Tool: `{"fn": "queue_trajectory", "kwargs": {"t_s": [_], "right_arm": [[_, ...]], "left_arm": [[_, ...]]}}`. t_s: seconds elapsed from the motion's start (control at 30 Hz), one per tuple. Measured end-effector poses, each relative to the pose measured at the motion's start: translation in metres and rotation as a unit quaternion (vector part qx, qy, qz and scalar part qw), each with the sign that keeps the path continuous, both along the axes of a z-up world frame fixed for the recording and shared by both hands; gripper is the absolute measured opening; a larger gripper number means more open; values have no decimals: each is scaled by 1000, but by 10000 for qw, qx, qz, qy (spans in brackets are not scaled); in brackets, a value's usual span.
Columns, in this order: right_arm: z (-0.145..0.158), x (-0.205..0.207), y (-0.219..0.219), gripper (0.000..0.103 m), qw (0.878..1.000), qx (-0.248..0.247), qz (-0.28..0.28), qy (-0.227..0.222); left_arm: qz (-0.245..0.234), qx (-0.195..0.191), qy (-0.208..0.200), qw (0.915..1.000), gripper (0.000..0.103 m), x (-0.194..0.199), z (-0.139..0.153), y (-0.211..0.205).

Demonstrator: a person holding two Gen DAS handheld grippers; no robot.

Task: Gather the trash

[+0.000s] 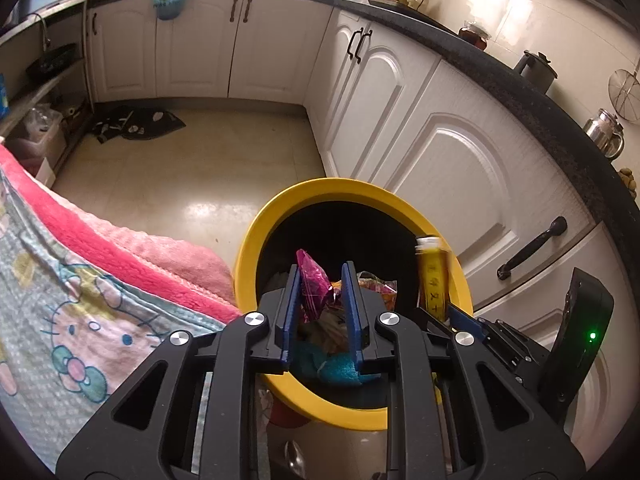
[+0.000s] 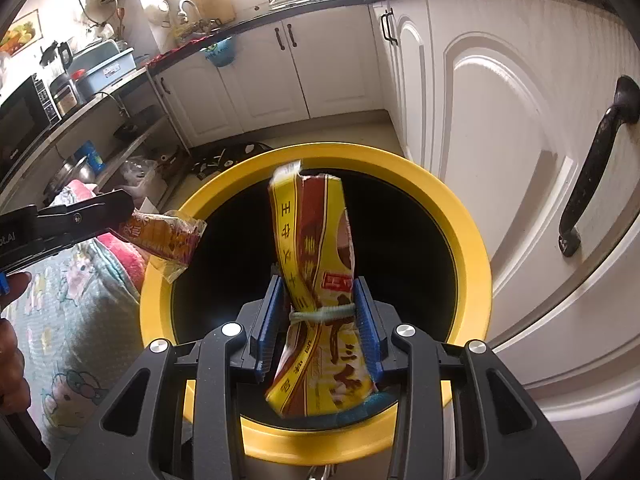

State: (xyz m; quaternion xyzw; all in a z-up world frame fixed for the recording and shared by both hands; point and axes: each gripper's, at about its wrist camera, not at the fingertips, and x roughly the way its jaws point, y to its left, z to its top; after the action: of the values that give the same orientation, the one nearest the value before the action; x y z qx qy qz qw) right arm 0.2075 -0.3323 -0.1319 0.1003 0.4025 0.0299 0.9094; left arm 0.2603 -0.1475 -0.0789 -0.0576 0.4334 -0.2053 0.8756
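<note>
A bin with a yellow rim (image 1: 256, 240) (image 2: 472, 248) and a dark inside stands on the floor under both grippers. My left gripper (image 1: 322, 276) (image 2: 128, 208) is shut on a crinkled pink and orange snack wrapper (image 1: 310, 276) (image 2: 168, 240), holding it over the bin's left edge. My right gripper (image 2: 319, 284) (image 1: 452, 308) is shut on a yellow and red food packet (image 2: 312, 232) (image 1: 432, 276) tied with a rubber band. The packet stands upright over the bin's mouth. Something teal (image 1: 340, 368) shows below the left fingers.
A pink blanket and cartoon-print cloth (image 1: 80, 300) (image 2: 80, 320) lie against the bin's left. White cabinet doors with black handles (image 1: 532, 248) (image 2: 596, 168) stand close on the right. A dark mat (image 1: 136, 124) lies on the tiled floor. A hand (image 2: 12, 344) holds the left gripper.
</note>
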Motion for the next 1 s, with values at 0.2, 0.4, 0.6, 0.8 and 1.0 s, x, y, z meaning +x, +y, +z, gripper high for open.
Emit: {"fn": "queue_trajectory", "kwargs": {"t_s": [0.2, 0.4, 0.6, 0.8, 1.0], "right_arm": [[-3, 1, -5, 38, 10000, 0, -53, 33], [3, -3, -9, 45, 9999, 32, -135, -32], [16, -10, -12, 60, 9994, 79, -280, -186], [46, -25, -4, 77, 9978, 90, -329, -567], [78, -43, 17, 91, 9942, 58, -338, -1024]], "left_arm": [[51, -2, 18, 10000, 23, 1, -1, 1], [143, -15, -4, 9999, 48, -3, 2, 8], [293, -17, -159, 9994, 75, -11, 15, 23], [563, -20, -413, 9976, 92, -27, 37, 47], [893, 77, -724, 9933, 92, -51, 62, 76]]}}
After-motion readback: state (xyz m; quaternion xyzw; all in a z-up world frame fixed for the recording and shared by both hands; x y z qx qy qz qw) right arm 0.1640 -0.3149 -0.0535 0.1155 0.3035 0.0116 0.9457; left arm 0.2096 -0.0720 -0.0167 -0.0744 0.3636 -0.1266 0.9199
